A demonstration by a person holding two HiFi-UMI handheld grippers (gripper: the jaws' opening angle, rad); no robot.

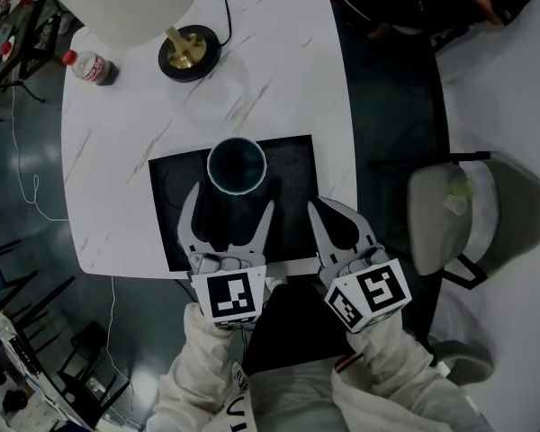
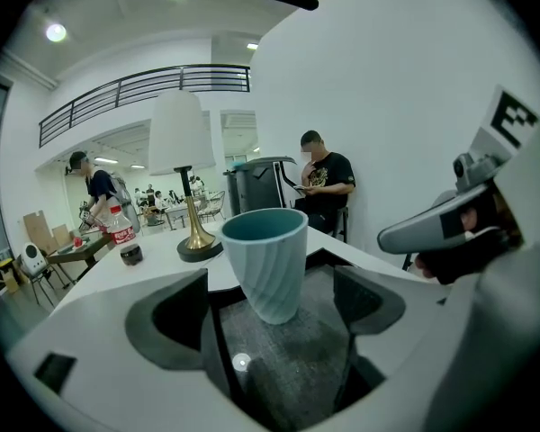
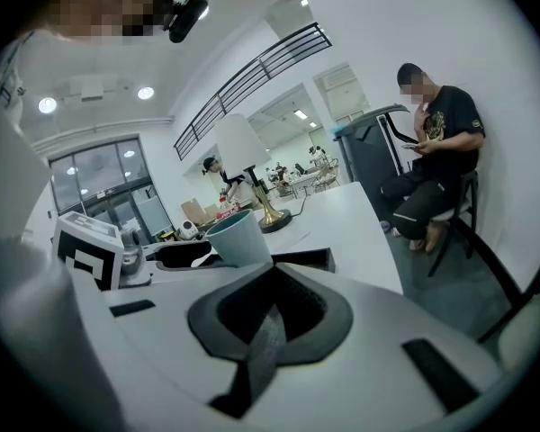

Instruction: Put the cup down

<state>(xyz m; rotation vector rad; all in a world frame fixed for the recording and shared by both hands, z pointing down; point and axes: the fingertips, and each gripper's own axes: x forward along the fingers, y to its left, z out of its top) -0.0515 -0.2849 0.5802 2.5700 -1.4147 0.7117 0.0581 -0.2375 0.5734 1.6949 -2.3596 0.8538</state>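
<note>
1. Standing upright on the dark mat (image 1: 292,165), the cup (image 1: 236,165) sits between the jaws of the left gripper (image 1: 231,201); in the left gripper view those jaws are spread wide, with a gap on either side of the cup's ribbed wall, so nothing grips it.
2. The put-down looks as good as done (the base seems to rest on the mat). The careful finish would be to draw the left gripper straight back toward the body, keeping it level so neither jaw clips the cup.
3. The right gripper (image 1: 340,223) lies just beside it over the mat's near edge, pads closed together on nothing, and is out of the way.
4. Farther off on the white table (image 1: 279,61) are a lamp (image 1: 187,52) and a bottle (image 1: 88,67), well apart from the cup; a chair (image 1: 468,210) stands off to the right
</note>
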